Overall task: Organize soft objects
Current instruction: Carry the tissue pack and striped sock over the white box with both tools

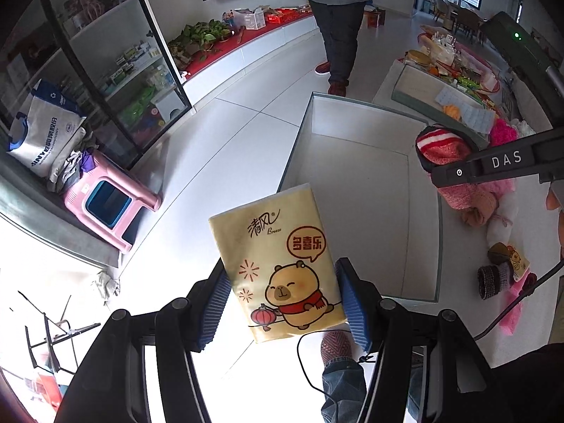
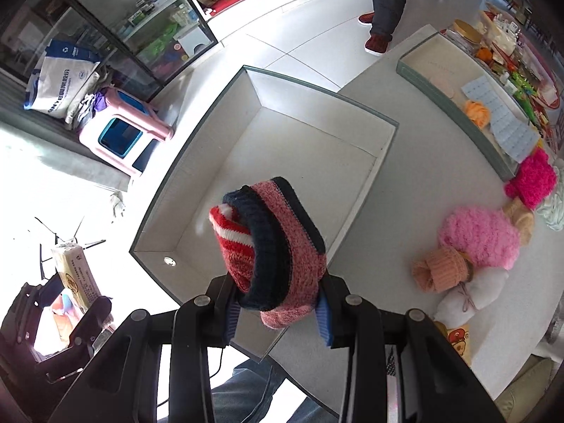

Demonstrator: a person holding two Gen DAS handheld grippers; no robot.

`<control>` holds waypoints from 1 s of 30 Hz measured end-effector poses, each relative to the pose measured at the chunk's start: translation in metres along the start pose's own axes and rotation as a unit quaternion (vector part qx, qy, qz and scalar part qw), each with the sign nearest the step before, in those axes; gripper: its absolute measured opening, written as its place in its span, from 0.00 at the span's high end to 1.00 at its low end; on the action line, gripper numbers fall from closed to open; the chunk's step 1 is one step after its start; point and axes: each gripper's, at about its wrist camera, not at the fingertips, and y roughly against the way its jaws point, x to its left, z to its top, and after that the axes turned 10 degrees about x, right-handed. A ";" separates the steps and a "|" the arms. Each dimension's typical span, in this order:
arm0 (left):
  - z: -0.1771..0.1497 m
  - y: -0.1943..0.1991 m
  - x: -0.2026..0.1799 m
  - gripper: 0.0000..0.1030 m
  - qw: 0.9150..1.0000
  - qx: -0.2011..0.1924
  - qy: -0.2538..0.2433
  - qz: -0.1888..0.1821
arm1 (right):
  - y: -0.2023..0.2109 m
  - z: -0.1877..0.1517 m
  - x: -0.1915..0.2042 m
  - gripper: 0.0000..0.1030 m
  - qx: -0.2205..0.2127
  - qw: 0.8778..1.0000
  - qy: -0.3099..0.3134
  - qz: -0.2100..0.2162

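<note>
Yellow tissue pack (image 1: 278, 264) clamped in your left claw (image 1: 282, 303), beside open grey box (image 2: 197, 162). Your right claw (image 2: 278, 312) clamped on knitted sock bundle (image 2: 271, 243) above box on counter (image 2: 405, 211).

We count one tissue pack (image 1: 278, 264), one knitted sock bundle (image 2: 273, 246), two open boxes (image 2: 197, 183) (both white inside), one pink stool (image 2: 123, 137), two grippers (image 1: 283, 305)

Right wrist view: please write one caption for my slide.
Right gripper holds knitted socks above the empty white box.
</note>
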 end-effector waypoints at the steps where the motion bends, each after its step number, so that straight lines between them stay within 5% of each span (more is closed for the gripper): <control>1: 0.000 -0.003 0.001 0.41 1.000 0.002 0.002 -0.002 | -0.002 0.002 0.001 0.62 0.003 1.000 0.002 -0.002; 30: 0.049 -0.071 -0.013 0.41 0.997 0.048 -0.004 -0.065 | -0.047 0.078 0.011 0.62 0.052 0.996 0.033 -0.067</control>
